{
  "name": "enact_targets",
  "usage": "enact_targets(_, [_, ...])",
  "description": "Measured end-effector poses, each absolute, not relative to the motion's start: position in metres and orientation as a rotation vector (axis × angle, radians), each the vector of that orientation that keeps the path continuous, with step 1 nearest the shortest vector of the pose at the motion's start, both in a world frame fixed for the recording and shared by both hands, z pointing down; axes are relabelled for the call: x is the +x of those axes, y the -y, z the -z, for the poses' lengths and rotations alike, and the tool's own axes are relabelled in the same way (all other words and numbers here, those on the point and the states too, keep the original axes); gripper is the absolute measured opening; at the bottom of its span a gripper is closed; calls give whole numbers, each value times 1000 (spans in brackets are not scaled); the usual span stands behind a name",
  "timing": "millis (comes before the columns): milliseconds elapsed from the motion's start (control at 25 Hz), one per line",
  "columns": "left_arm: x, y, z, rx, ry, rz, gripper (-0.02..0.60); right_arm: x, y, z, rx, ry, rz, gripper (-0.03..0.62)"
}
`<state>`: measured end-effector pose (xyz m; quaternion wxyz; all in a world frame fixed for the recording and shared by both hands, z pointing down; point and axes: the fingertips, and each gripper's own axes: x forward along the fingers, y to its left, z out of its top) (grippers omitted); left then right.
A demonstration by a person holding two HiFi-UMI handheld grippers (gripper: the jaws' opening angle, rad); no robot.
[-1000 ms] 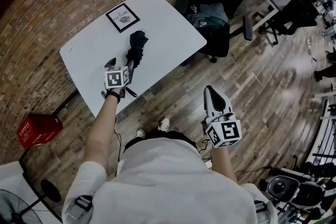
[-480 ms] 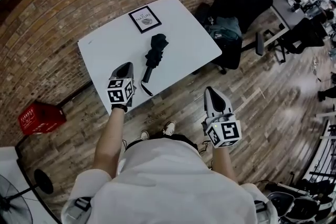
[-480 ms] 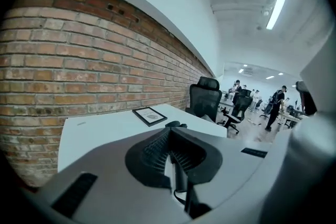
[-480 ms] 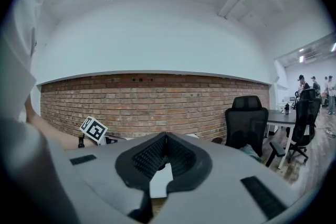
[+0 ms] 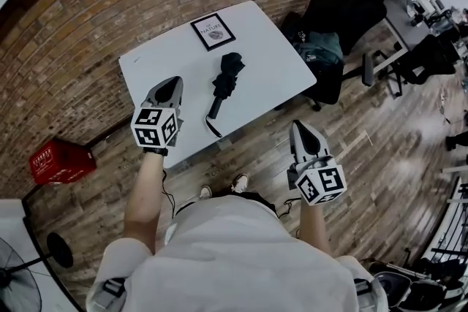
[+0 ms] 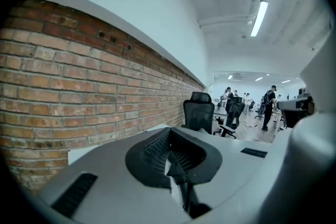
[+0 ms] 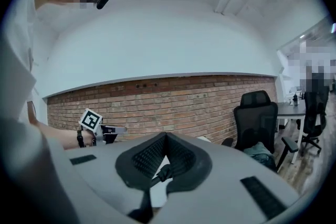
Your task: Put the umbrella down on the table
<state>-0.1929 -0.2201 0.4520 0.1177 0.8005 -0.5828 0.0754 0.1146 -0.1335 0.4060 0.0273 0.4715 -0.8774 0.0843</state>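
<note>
Lifted away from the umbrella (image 5: 227, 78), the left gripper (image 5: 170, 88) has its fingers pressed together, empty. The umbrella lies folded on the table (image 5: 272, 47), just right of those fingertips, so the placing is done. The right gripper (image 5: 303, 137) idles, closed and seemingly empty.

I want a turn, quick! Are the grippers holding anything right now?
Left gripper: jaws have just been closing, now shut, holding nothing.
Right gripper: jaws shut, holding nothing.

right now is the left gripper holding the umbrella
No, the umbrella lies on the table, apart from the left gripper, whose jaws are shut on nothing.
</note>
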Motion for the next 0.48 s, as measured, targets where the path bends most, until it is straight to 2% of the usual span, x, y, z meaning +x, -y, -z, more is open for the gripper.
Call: enact_targets(480, [-217, 150, -335, 2536, 1861, -30, 23, 155, 164, -397, 1625, 2620, -251, 20])
